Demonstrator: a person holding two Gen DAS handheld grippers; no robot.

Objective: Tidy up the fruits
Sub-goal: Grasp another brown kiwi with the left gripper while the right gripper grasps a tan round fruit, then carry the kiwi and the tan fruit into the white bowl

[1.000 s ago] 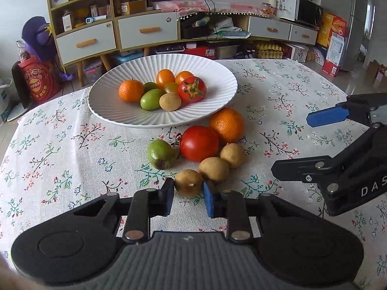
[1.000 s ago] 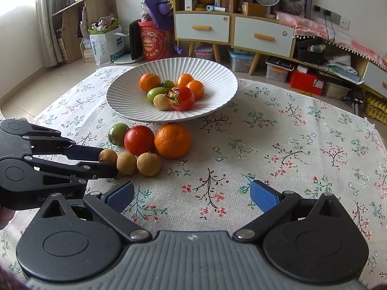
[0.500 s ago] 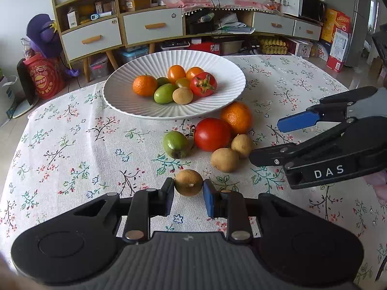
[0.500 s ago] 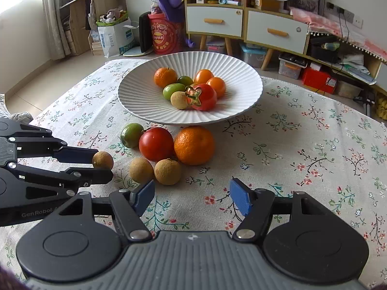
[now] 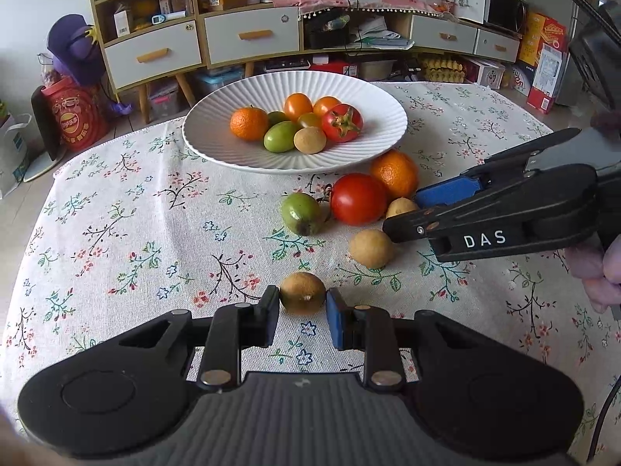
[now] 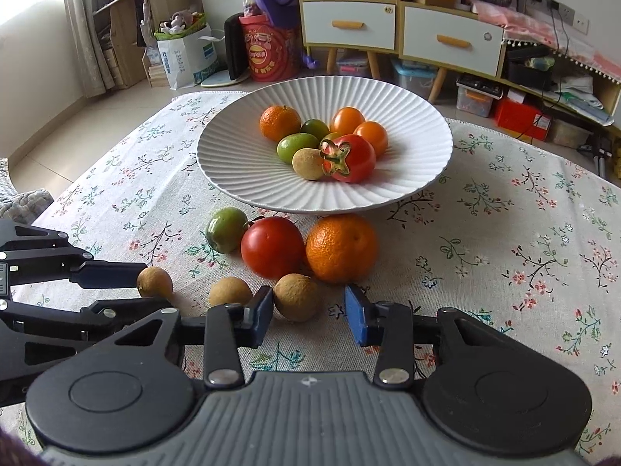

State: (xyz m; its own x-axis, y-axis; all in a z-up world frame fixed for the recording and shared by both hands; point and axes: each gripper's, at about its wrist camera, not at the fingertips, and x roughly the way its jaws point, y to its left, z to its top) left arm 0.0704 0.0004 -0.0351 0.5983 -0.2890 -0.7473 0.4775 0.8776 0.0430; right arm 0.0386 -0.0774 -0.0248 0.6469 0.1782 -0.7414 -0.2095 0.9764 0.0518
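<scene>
My left gripper [image 5: 302, 306] is shut on a small brown longan [image 5: 302, 292] and holds it above the flowered tablecloth; it also shows in the right wrist view [image 6: 154, 282]. My right gripper [image 6: 306, 312] is open, its jaws on either side of another longan [image 6: 297, 297] on the cloth. A third longan [image 6: 230, 291] lies just left of it. A red tomato [image 6: 272, 247], an orange [image 6: 341, 247] and a green fruit [image 6: 226, 230] lie beyond. The white ribbed plate [image 6: 419, 178] holds several fruits.
The table [image 5: 116, 209] has a flowered cloth and its far edge lies just behind the plate. Cabinets with drawers [image 5: 252, 35], a red bin [image 5: 73, 116] and boxes stand on the floor beyond.
My left gripper has lifted the longan up and back from the pile. My right gripper has moved forward to the longans and its jaws have narrowed around one.
</scene>
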